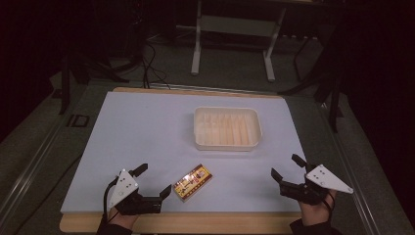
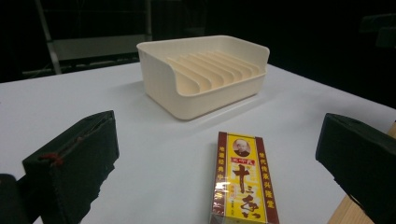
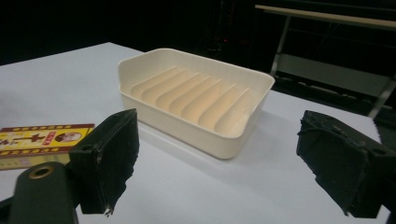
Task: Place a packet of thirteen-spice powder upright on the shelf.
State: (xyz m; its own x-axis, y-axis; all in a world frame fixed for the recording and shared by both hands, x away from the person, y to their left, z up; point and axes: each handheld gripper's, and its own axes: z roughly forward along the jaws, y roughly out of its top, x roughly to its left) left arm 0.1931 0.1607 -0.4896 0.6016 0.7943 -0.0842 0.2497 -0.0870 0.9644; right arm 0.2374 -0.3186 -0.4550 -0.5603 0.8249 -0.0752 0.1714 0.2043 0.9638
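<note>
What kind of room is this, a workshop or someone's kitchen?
Probably a lab or recording studio: a lit white table in a dark room, metal stand legs and floor cables behind it, and a hand-held gripper in each hand.

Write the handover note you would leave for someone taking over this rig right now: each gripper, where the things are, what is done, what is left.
Left gripper: open, empty, just left of the yellow and red box.
Right gripper: open, empty, at the table's near right.
Box: flat on the table near the front edge, untouched.
Cream ribbed tray: empty, farther back.
Done: nothing yet.
Left: probably grasp the box and set it in the tray.
</note>
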